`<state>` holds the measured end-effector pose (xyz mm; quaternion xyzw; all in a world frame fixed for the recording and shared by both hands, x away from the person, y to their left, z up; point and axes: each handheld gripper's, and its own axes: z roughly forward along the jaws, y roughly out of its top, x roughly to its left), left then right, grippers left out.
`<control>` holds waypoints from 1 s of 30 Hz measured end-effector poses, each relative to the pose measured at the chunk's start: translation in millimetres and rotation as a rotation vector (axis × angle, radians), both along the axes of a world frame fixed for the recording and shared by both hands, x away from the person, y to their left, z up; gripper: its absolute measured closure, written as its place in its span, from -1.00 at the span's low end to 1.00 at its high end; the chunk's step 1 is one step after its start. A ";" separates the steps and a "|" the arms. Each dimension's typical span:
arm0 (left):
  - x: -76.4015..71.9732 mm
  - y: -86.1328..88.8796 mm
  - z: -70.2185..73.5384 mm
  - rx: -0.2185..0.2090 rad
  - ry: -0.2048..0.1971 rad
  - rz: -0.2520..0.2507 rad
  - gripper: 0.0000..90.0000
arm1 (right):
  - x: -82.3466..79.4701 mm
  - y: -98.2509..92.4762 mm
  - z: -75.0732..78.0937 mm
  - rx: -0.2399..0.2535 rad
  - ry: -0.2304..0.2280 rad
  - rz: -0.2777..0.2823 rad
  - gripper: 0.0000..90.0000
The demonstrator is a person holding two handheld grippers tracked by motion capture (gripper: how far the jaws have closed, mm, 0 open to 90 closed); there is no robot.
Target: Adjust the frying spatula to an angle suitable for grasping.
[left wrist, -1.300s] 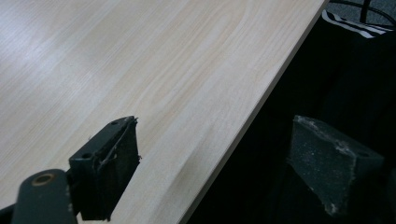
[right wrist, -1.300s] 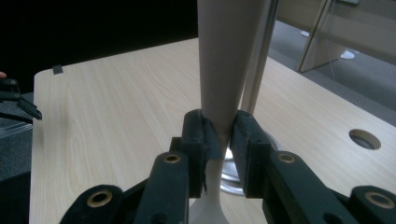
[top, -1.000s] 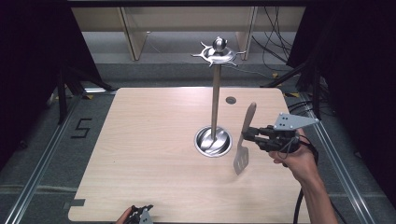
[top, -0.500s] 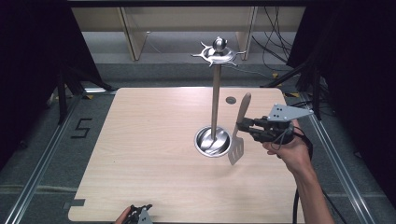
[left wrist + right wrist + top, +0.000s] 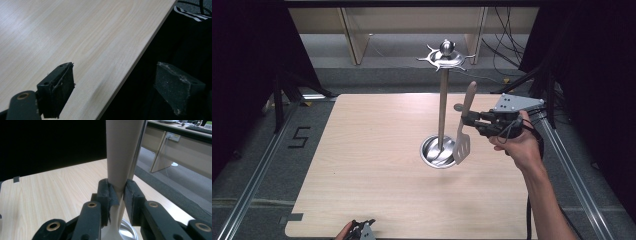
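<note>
The right gripper [image 5: 473, 120] held the slotted spatula [image 5: 463, 131] clamped between its jaws beside the hook stand [image 5: 443, 107], needing a lift to a hook; the left gripper [image 5: 362, 231] gaped empty at the bench [image 5: 362, 150] edge

A lab or test room: a pale wood surface [image 5: 362, 165] rests on a metal rail frame [image 5: 257, 180]; black curtains [image 5: 247, 60] hang on both sides; loose cables [image 5: 504, 50] trail behind; office desks [image 5: 180, 147] stand beyond on grey carpet.

Table [image 5: 362, 165]: pale wood grain. Spatula [image 5: 463, 127]: beige handle, silver slotted blade. Stand [image 5: 443, 105]: polished silver. Tongs [image 5: 117, 195]: black.
</note>
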<state>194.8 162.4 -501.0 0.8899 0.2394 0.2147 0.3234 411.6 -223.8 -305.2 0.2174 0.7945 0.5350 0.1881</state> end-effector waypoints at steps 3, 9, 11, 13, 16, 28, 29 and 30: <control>0.1 -0.1 0.0 0.003 0.002 -0.003 -0.66 | 3.9 3.4 5.9 -0.006 -0.011 -0.002 0.70; 0.0 -0.3 -0.1 -0.003 -0.001 -0.002 -0.66 | 9.1 6.9 15.6 -0.007 -0.020 -0.011 0.70; 0.1 -0.1 -0.1 -0.001 0.000 0.000 -0.66 | 12.3 5.6 18.8 -0.004 -0.011 -0.005 0.70; 0.3 0.0 -0.2 0.000 0.000 -0.001 -0.66 | 13.3 5.8 21.4 0.009 -0.011 -0.004 0.70; 0.1 -0.4 -0.1 0.002 0.001 -0.003 -0.66 | 13.7 9.1 24.3 -0.022 -0.006 -0.017 0.70; -0.1 -0.5 -0.3 0.003 0.001 -0.005 -0.66 | 22.1 13.8 27.4 -0.049 -0.009 -0.038 0.70; 0.0 -0.6 -0.3 0.005 0.001 -0.005 -0.66 | 21.7 14.3 27.9 -0.053 0.010 -0.036 0.70; -0.1 -0.8 -0.6 0.006 -0.001 -0.003 -0.66 | 22.1 15.8 27.3 -0.054 0.005 -0.045 0.70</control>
